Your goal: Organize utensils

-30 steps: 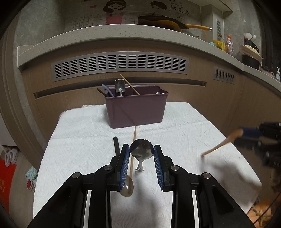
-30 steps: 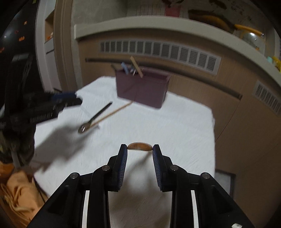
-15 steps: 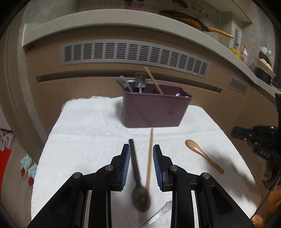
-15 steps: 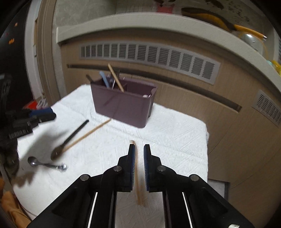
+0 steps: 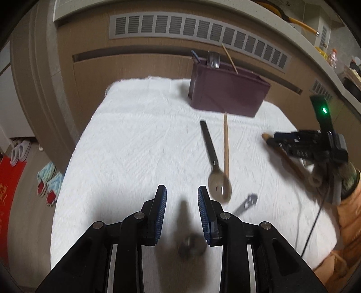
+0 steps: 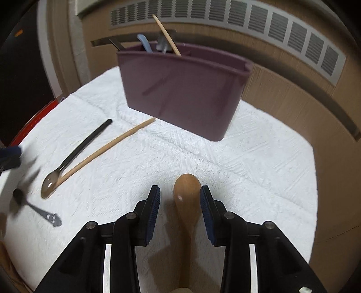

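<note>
A purple utensil bin (image 5: 227, 90) (image 6: 185, 90) stands at the back of the white cloth with several utensils upright in it. A black-handled spoon (image 5: 214, 164) (image 6: 76, 155) and a long wooden stick (image 5: 226, 144) (image 6: 108, 146) lie side by side on the cloth. A small metal spoon (image 6: 36, 207) lies near them; its handle end shows in the left wrist view (image 5: 247, 202). My left gripper (image 5: 182, 198) is open and empty, above a blurred dark shape. My right gripper (image 6: 180, 196) is open, its jaws on either side of a wooden spoon (image 6: 187, 202) lying on the cloth.
The white cloth (image 5: 140, 146) covers a small table in front of a wooden cabinet wall with vent grilles (image 5: 191, 29). Slippers (image 5: 48, 182) and a red mat (image 5: 9, 189) lie on the floor at left. A counter with a pan (image 5: 291, 18) runs above.
My left gripper has swung left and lower, now empty, with the metal spoon on the cloth. My right gripper has opened and moved closer, now astride the wooden spoon.
</note>
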Tool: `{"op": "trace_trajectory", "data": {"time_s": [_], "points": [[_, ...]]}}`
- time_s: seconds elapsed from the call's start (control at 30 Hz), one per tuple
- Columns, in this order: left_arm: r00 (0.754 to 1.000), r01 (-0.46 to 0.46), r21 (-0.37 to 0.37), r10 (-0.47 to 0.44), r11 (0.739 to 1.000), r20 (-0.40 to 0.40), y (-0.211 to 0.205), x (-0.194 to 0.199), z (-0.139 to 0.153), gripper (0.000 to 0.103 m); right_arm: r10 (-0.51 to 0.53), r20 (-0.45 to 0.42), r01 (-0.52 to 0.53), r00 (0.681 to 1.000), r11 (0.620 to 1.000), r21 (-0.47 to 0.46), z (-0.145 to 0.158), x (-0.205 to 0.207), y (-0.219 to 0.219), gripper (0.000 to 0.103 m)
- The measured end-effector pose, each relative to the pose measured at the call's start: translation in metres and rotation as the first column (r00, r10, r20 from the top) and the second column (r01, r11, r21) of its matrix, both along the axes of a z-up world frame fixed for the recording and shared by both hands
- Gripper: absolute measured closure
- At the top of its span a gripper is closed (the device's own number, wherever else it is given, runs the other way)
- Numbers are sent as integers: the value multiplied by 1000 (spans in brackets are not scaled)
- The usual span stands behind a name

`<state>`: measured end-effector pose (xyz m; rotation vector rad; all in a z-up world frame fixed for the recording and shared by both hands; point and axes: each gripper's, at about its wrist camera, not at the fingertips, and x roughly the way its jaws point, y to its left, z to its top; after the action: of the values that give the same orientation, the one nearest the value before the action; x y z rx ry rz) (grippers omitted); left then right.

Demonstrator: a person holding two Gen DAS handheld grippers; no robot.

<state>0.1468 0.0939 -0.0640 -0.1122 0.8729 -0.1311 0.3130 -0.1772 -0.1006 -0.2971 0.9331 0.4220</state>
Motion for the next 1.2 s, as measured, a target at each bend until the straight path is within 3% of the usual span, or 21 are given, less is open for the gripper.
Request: {"op": "trace_trajectory", "data": {"time_s": [0.1, 0.13, 0.17, 0.3, 0.37, 0.53, 0.83, 0.9, 1.2], "points": [[997, 11, -15, -13, 1000, -82, 0, -21, -10, 66, -15, -5, 15, 1000, 1000, -12, -6, 2, -2, 70], [994, 12, -27, -15, 1000, -109, 1, -27, -12, 65, -10, -7, 10, 1000, 1000, -19, -5, 0, -1, 77], [990, 13, -45, -19, 999, -143, 0, -34, -15, 64, -9, -1, 9, 1000, 999, -33, -4, -2, 1, 77], [963, 30, -172, -74, 985, -257, -5, -45, -21, 62, 17, 23, -17, 1000, 1000, -19, 4, -14, 5, 77], [955, 31, -231, -97, 973, -279, -10, -41, -22, 61, 18, 43, -19, 999, 1000, 8, 13, -21, 2, 77], [957, -53, -228, -16, 972, -290, -10, -15, -27, 59, 1, 85, -5, 996, 999, 42, 28, -35, -7, 77], [964, -179, -119, 150, 977, -221, -11, 44, -28, 56, -15, 127, 12, 992, 1000, 23, 29, -50, -12, 76], [964, -194, -65, 178, 979, -197, -15, 57, -29, 56, -12, 129, 10, 992, 1000, 23, 28, -52, -10, 76], [986, -101, 126, 116, 987, -117, -33, 72, -34, 56, -16, 124, 14, 992, 1000, 13, 20, -57, -11, 76]]}}
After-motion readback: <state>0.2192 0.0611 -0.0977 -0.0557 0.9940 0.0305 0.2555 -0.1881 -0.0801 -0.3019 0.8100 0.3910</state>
